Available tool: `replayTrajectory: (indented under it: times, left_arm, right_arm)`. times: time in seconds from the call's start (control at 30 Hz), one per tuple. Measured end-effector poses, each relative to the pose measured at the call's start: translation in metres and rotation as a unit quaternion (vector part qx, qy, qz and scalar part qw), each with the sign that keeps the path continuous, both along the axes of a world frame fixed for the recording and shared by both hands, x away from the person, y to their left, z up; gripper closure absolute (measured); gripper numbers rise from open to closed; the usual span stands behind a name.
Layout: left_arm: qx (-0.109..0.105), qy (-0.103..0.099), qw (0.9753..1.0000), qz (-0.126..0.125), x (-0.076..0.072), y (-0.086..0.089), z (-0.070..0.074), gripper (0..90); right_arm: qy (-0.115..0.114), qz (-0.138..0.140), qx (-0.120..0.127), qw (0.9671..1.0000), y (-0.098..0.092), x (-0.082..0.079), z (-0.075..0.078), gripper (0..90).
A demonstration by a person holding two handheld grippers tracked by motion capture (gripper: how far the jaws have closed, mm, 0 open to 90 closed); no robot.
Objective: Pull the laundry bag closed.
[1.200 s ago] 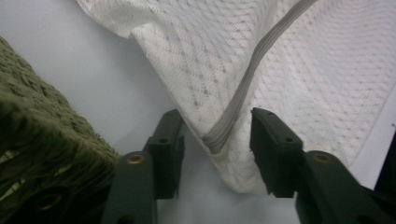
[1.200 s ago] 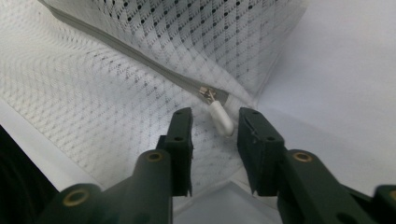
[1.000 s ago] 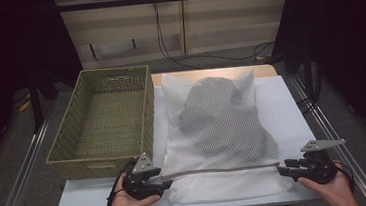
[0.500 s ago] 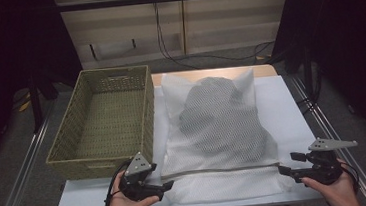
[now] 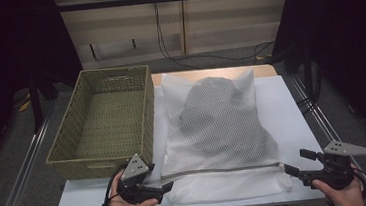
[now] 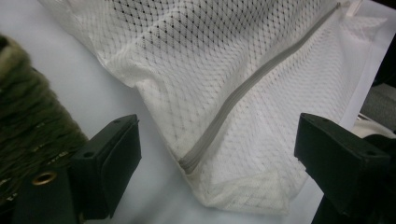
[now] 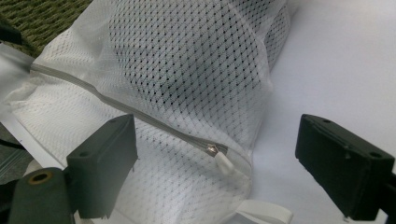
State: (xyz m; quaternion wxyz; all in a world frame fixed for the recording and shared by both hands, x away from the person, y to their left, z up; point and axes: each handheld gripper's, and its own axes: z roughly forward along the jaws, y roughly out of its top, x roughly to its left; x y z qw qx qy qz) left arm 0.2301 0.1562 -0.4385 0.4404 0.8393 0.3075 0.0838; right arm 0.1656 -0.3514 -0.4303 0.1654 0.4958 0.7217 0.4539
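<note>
A white mesh laundry bag [image 5: 218,130] lies flat on the white table [image 5: 292,108], with a dark garment [image 5: 217,115] showing through the mesh. Its grey zipper [image 5: 222,170] runs along the near end. My left gripper [image 5: 164,189] is open at the bag's near left corner. In the left gripper view, the left gripper [image 6: 217,140] has the zipper's end [image 6: 189,163] between its spread jaws, untouched. My right gripper [image 5: 296,162] is open off the near right corner. In the right gripper view, the right gripper [image 7: 219,140] frames the white zipper pull [image 7: 223,161].
An empty woven basket [image 5: 104,117] stands at the left, its long side against the bag's left edge. A white loop tab [image 7: 264,212] sticks out of the bag's corner. Metal rails [image 5: 323,121] run along both sides of the table. Cables [image 5: 192,57] hang behind it.
My right gripper has slid outward to the right, away from the bag's corner. My left gripper has drawn back slightly toward the near edge. The bag has stayed in place.
</note>
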Motion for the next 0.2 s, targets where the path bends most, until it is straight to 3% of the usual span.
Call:
replayTrajectory:
  times: [0.2]
  left_arm:
    - [-0.007, -0.007, 1.0, 0.001, 0.0013, 0.0032, 0.0029, 11.5]
  right_arm:
    - [0.001, -0.004, 0.002, 1.0, -0.0039, 0.0008, -0.0007, 12.7]
